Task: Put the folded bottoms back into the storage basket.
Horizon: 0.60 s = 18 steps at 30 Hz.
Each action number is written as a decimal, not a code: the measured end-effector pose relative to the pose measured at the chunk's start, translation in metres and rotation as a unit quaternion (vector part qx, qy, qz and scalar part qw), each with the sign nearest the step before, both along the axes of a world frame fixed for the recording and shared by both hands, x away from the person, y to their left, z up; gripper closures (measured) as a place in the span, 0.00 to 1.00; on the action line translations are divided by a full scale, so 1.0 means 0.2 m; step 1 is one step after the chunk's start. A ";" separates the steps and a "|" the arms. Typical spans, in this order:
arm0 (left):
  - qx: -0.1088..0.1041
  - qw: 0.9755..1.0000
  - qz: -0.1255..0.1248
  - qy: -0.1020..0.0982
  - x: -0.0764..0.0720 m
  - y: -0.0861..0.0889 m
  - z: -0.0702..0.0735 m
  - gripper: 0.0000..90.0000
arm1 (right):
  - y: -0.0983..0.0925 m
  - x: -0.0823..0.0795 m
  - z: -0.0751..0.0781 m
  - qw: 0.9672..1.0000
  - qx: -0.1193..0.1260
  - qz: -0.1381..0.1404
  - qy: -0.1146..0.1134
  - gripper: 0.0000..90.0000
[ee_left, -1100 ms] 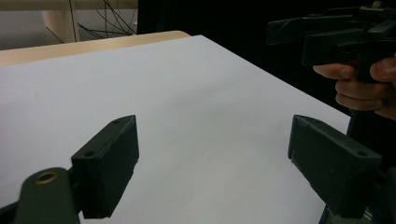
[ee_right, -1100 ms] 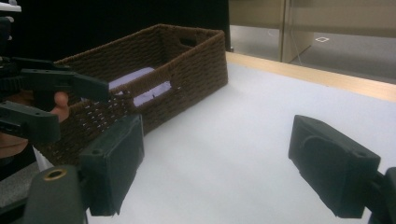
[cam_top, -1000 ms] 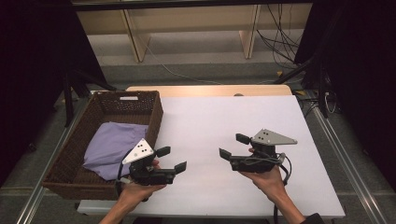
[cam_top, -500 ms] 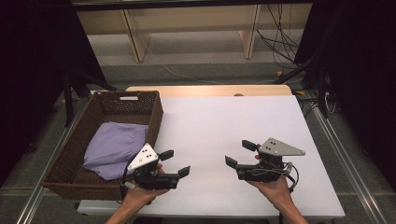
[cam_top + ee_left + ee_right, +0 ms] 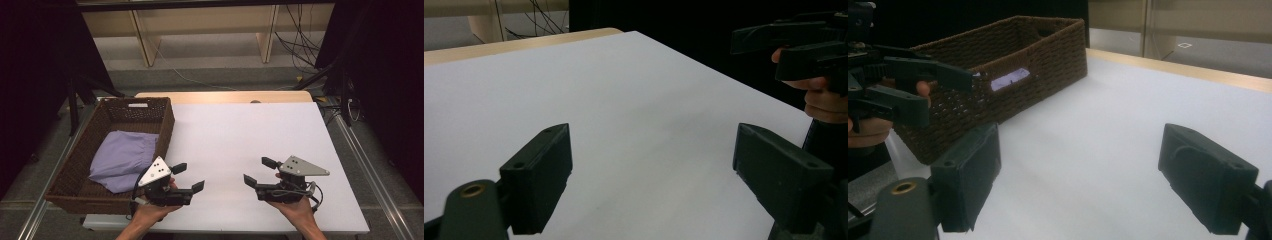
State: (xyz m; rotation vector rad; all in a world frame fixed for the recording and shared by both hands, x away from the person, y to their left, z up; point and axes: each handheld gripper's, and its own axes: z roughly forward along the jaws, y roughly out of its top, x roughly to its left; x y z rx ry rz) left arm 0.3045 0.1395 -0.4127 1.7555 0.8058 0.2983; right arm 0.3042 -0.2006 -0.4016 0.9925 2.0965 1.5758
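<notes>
1. From the high view, I held my left tool (image 5: 188,178) and right tool (image 5: 260,172) low over the near edge of the white table (image 5: 240,135), tips facing each other, both released and empty. The lilac cloth (image 5: 122,155) lay in the wicker basket (image 5: 165,117) at my left.
2. In the left gripper view, jaws stood wide over bare table; swinging inward could knock the tools together.
3. In the right gripper view, jaws gaped toward the basket; reaching low might snag its wall.

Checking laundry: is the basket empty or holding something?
Holding something: a crumpled lavender cloth lies inside the wicker basket.
</notes>
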 end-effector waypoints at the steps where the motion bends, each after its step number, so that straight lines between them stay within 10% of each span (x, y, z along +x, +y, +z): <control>1: 0.003 1.000 0.000 -0.002 0.00 0.00 0.00 0.18 | 0.00 0.00 0.00 1.000 0.001 -0.001 0.001 0.20; 18: 0.014 1.000 -0.008 -0.013 -0.02 -0.02 -0.04 0.17 | -0.05 -0.05 -0.05 1.000 0.001 -0.013 -0.004 0.17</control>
